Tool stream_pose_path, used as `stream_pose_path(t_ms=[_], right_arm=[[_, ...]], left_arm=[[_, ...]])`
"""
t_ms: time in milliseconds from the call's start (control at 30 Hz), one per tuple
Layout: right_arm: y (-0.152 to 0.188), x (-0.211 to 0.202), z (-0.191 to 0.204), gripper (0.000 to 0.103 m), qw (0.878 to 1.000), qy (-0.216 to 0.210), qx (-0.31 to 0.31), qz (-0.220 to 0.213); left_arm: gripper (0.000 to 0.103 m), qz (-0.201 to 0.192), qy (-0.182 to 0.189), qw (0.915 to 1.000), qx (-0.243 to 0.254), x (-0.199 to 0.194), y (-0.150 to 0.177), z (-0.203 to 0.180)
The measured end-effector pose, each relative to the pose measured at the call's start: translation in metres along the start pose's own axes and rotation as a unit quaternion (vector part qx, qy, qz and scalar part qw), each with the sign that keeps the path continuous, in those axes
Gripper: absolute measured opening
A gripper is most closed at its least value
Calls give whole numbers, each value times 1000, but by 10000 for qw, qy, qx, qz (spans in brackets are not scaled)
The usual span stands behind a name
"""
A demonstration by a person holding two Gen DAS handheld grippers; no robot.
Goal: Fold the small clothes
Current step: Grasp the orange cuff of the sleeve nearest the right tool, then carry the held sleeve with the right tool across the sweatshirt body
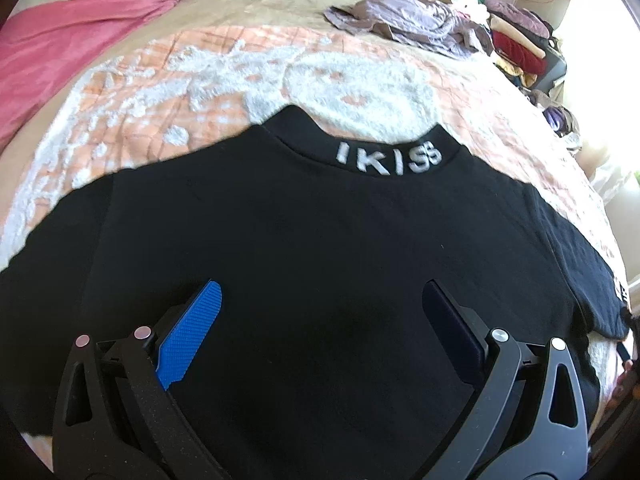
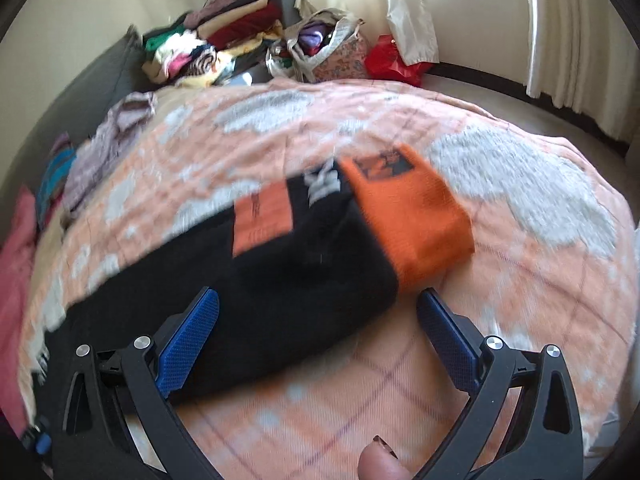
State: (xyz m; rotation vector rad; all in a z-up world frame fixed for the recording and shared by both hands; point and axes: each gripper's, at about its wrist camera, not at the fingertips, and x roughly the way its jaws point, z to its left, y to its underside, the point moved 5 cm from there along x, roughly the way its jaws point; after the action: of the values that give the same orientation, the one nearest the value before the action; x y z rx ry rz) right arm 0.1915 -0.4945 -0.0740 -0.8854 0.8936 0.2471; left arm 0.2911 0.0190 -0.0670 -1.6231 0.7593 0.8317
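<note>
A black top [image 1: 304,248] with white collar lettering [image 1: 388,158] lies spread flat on the peach and white bedspread [image 1: 160,92]. My left gripper [image 1: 320,300] hovers open over the middle of its body, nothing between the blue pads. In the right wrist view the black top [image 2: 280,280] shows a sleeve with an orange cuff [image 2: 412,216] and an orange patch [image 2: 262,218]. My right gripper [image 2: 318,310] stands open just above the sleeve's near edge, left pad over black fabric, right pad over bedspread [image 2: 520,248]. That view is blurred.
A lilac garment [image 1: 408,20] lies crumpled at the far side of the bed. A pink blanket [image 1: 76,36] covers the far left. Stacked folded clothes [image 2: 224,36] and bags [image 2: 332,48] sit past the bed by the curtains [image 2: 568,40]. A fingertip [image 2: 380,464] shows at the bottom edge.
</note>
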Motion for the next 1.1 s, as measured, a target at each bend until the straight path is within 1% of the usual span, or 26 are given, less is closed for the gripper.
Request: stream_pose_path(t_ms=[33, 100, 133, 200, 233, 267, 300, 400, 533, 733, 967, 1100], right_arm=[[-6, 1, -4, 94, 9998, -82, 153, -53], [-15, 4, -10, 64, 9986, -209, 451, -157], [-18, 6, -12, 58, 9980, -233, 554, -175], [-24, 5, -13, 38, 9965, -411, 687, -253], [-27, 4, -11, 34, 9960, -488, 681, -298], [-29, 2, -7, 27, 9956, -579, 644, -360], [-31, -4, 0, 21, 9951, -694, 528, -457], [-34, -22, 17, 19, 9925, -983, 291, -669], [-36, -50, 51, 19, 9871, -1330, -108, -885], [-31, -84, 103, 18, 9766, -1778, -647, -1018], [-9, -115, 166, 18, 9605, -2252, -1262, -1035], [15, -125, 201, 18, 9512, -2445, -1629, -946]], left_arm=[[95, -26, 29, 10000, -35, -1, -1, 3], [95, -96, 144, 9998, -124, -5, -3, 7], [95, -141, 178, 9996, -149, -7, -4, 10], [95, -194, 157, 9995, -178, -10, -4, 16], [95, -206, 153, 9995, -191, -11, -4, 18], [95, -220, 156, 9994, -235, -14, -4, 22], [95, -220, 177, 9993, -260, -15, -4, 25], [95, -246, 207, 9989, -347, -21, -4, 32], [95, -342, 215, 9985, -377, -33, -5, 38], [95, -401, 294, 9982, -336, -44, -4, 39], [95, -484, 565, 9962, -447, -57, -2, 42], [95, -442, 810, 9939, -607, -59, 1, 46]])
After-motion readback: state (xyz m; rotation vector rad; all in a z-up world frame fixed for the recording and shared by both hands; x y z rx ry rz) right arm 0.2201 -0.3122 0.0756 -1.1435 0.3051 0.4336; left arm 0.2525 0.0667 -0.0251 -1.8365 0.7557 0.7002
